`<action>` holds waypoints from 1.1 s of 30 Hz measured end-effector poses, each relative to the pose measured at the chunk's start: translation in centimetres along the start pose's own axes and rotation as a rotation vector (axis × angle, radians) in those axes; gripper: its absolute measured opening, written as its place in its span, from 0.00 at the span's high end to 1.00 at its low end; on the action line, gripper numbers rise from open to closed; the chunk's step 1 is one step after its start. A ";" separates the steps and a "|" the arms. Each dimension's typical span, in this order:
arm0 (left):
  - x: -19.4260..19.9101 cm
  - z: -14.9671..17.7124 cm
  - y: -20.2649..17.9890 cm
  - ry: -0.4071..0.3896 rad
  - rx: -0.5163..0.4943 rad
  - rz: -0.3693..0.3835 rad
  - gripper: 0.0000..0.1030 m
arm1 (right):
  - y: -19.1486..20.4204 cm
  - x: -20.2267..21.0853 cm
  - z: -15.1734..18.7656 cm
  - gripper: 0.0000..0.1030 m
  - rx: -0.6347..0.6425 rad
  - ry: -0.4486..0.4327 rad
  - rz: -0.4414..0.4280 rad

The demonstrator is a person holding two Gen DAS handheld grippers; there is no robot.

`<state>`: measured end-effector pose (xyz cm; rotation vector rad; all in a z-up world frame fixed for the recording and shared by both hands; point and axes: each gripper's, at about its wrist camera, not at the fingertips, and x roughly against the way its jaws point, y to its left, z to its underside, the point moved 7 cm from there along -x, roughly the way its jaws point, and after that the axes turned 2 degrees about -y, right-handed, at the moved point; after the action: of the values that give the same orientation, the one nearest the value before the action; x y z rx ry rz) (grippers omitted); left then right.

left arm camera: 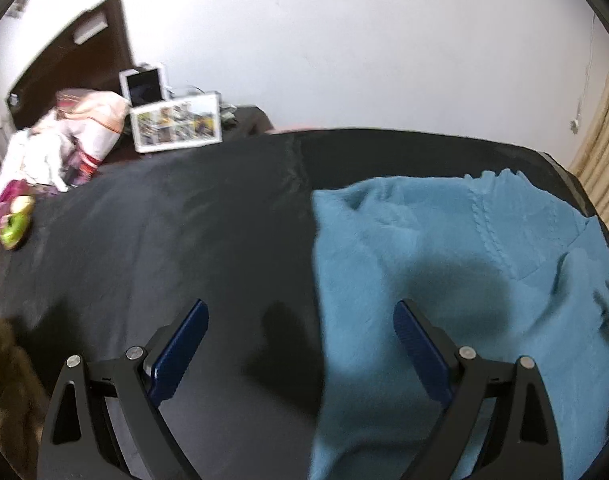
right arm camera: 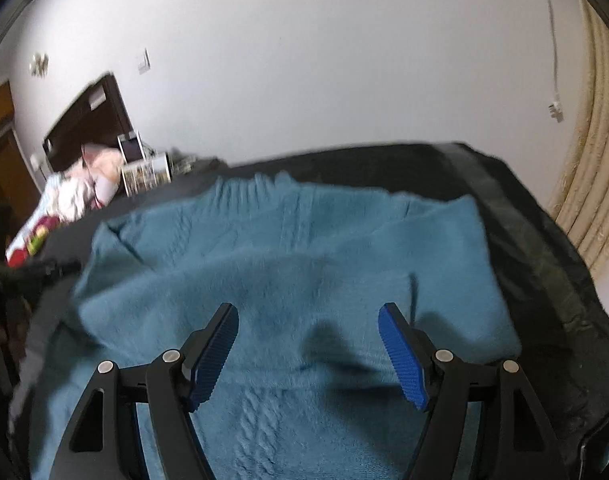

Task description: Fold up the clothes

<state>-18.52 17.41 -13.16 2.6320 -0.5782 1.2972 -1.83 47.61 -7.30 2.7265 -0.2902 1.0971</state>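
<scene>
Teal sweater (right arm camera: 288,248) beneath right claw (right arm camera: 308,316)

Dim, soft, motion-blurred views (fisheye-bent, dark corners); shadows fall under the fingers (right arm camera: 220,354)

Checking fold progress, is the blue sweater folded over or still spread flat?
Folded over, at least partly: in the right wrist view the blue sweater shows an upper layer ending in an edge across the cable-knit layer beneath.

Left gripper (left arm camera: 300,312): black plastic arms shaped like curved struts with triangular cut-outs, round silver screws at the joints, and dark navy ribbed pads (left arm camera: 184,344) on the fingers. Right gripper (right arm camera: 308,316): the same black frame and silver screws, with brighter blue ribbed pads (right arm camera: 400,356).
</scene>
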 end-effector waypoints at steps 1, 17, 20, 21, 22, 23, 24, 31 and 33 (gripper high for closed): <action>-0.5 -0.3 -0.3 0.012 0.000 0.016 0.07 | -0.1 -0.4 0.2 0.28 0.012 0.012 0.017; -3.1 -1.8 0.5 -0.024 0.060 -0.116 0.88 | -1.9 -1.4 1.5 0.25 0.057 0.043 0.143; -2.6 -1.7 0.8 -0.048 0.079 -0.128 0.89 | -1.6 -0.6 1.0 0.25 0.070 -0.011 0.165; -2.6 -1.7 0.7 -0.048 0.069 -0.130 0.89 | -1.4 -0.4 0.8 0.24 0.068 -0.020 0.145; -2.7 -1.6 0.5 -0.042 0.057 -0.129 0.89 | -1.2 -0.3 0.7 0.24 0.066 -0.029 0.125; -2.8 -1.5 0.3 -0.037 0.044 -0.128 0.88 | -1.0 -0.3 0.6 0.24 0.064 -0.033 0.105; -2.8 -1.5 0.2 -0.035 0.033 -0.128 0.86 | -0.7 -0.7 0.8 0.24 0.062 -0.016 0.085; -0.9 -1.1 -0.9 -0.057 0.023 -0.059 0.43 | -0.6 -2.3 1.7 0.20 0.074 0.062 0.072; -0.1 -0.9 -2.0 -0.076 -0.011 -0.039 0.38 | -1.0 -2.5 1.9 0.15 0.048 0.075 0.062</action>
<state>-18.37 19.56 -12.60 2.6798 -0.5405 1.1849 -2.11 48.43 -10.51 2.7274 -0.3427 1.2351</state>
